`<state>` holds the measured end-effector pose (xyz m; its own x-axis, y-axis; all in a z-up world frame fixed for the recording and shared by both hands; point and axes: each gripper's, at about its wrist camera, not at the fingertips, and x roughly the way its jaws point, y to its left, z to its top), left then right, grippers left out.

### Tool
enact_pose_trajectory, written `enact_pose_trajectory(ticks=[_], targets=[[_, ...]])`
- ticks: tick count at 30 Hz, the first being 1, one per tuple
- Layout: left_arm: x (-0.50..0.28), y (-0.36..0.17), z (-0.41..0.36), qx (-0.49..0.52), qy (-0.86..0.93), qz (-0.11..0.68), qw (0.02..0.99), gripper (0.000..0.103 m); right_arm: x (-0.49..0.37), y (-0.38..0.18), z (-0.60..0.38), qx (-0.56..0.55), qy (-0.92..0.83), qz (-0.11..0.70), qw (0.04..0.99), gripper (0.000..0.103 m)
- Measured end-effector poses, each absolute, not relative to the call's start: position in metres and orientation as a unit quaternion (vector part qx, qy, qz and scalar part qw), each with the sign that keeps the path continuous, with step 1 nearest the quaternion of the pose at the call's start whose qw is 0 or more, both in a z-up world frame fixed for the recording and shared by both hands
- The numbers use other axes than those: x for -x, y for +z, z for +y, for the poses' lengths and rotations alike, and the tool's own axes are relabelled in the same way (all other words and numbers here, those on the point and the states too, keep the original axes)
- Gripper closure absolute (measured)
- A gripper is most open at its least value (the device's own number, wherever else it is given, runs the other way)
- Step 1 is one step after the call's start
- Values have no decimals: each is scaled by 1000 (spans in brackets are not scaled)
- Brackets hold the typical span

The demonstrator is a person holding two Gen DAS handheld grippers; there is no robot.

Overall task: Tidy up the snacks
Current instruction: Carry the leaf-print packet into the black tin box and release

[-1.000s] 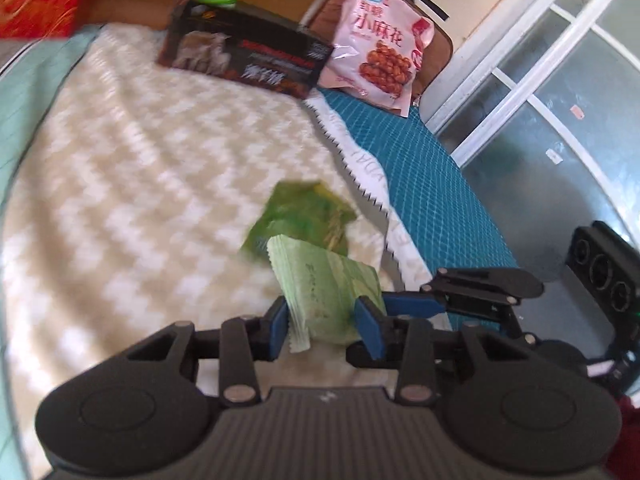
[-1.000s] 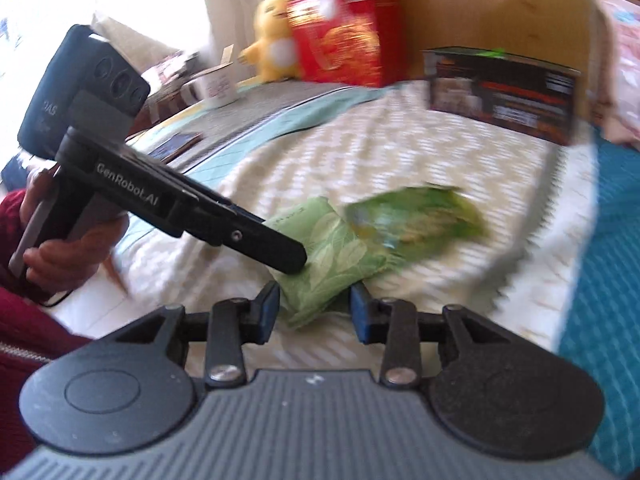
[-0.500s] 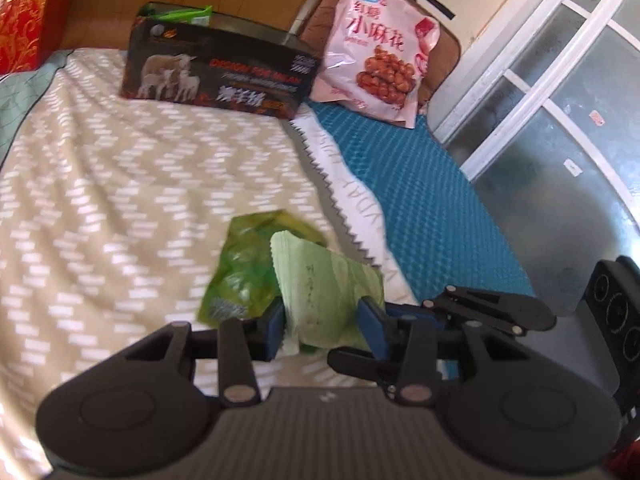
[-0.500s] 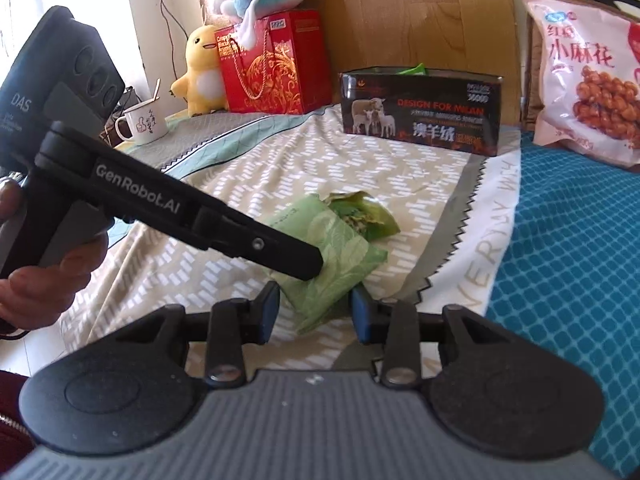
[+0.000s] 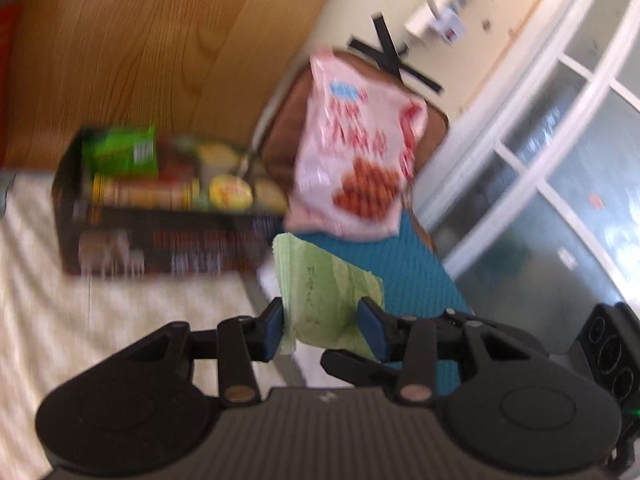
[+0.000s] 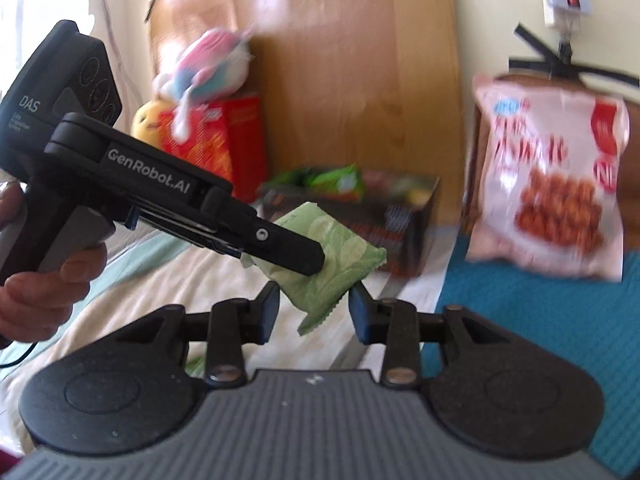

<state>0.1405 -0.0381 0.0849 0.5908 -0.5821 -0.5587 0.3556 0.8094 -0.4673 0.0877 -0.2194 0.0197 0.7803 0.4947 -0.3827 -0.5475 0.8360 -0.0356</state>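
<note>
Your left gripper [image 5: 322,330] has its blue pads closed on a pale green snack packet [image 5: 324,296], pinching it across its width so the packet stands up between the fingers, tilted a little, with its serrated edge uppermost. In the right wrist view you see that same gripper [image 6: 316,256] from the side: your left hand [image 6: 48,280] wraps its handle at the left edge of the picture, and the black fingers reach in from the left, slanting downward, clamped over the packet's upper end.

Your right gripper [image 6: 314,310] sits just under the packet, its jaws partly apart. The packet's lower corner hangs down between its two blue pads; whether those pads actually press on it you cannot tell from this angle, though a little daylight shows on each side of the corner.

Both grippers point somewhat downward toward the head of the bed. Ahead of them a dark open box [image 5: 168,236] rests on the cream patterned blanket [image 5: 80,340], against the wooden headboard [image 5: 152,48]. It already holds other snacks, among them a bright green pack [image 5: 120,152] and round yellow ones, though motion blur hides the details. A large pink bag of fried snacks [image 5: 352,160] leans upright just to the right of the box, above the teal bedcover [image 6: 520,320]. The held packet is in the air, off the blanket, near the box's front right corner.
</note>
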Motion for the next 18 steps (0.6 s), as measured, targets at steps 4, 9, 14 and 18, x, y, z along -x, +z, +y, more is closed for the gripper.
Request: enact_pose_trajectory(ticks=[4,9,14,18], targets=[[-189,90,-37,155,-244,346,893,62,-147,28,-213,58,264,178,946,63],[-240,78,-32,160,-209,339,903,62,-211,25,-199,51,254,189,947,62],[-267,61,-28,173,-184,354,901,52,-233,12,-190,71,229,191,952,55],[-256,60,-25,169,-184,350,903,46,-219,13,-202,50,228,183,955,51]])
